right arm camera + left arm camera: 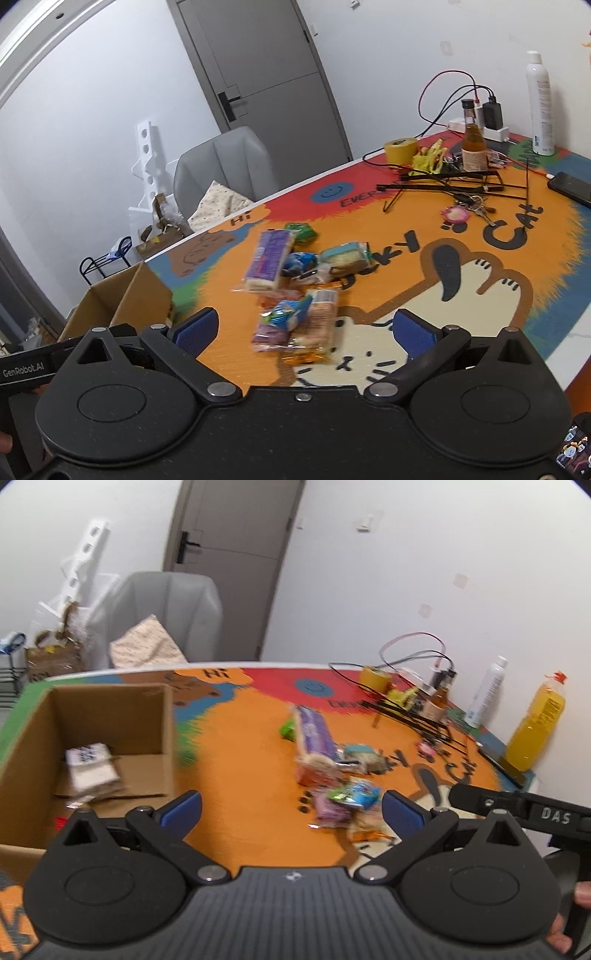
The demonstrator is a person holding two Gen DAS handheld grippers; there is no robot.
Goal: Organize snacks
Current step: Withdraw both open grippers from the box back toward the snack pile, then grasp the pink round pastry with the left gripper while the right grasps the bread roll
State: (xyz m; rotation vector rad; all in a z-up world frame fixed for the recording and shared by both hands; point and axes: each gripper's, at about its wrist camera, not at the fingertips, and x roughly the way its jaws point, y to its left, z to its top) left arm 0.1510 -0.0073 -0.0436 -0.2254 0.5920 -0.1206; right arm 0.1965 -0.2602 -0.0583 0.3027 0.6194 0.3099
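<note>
Both grippers are wide apart and hold nothing. The left gripper (291, 808) hangs above the mat (251, 775), just right of the box (166, 738). The right gripper (306, 328) hangs above the near end of the snack pile (295, 295).

The snacks lie in a loose heap approx. in the middle of the mat, right of the box. One white packet (92, 771) is already in the box, at its bottom.

The purple pack (269, 258) is long and flat, probably a bit stiff; I think it is best to take it across the short side, near the middle. The small foil packs (288, 314) look light, soft and slippery, w/ air inside, so they can slide out or crush. Better to pinch them at the body, not at the thin sealed edge. The cracker pack (321, 321) looks fragile, so gentle closing is needed. The packs overlap, so one may drag others.
</note>
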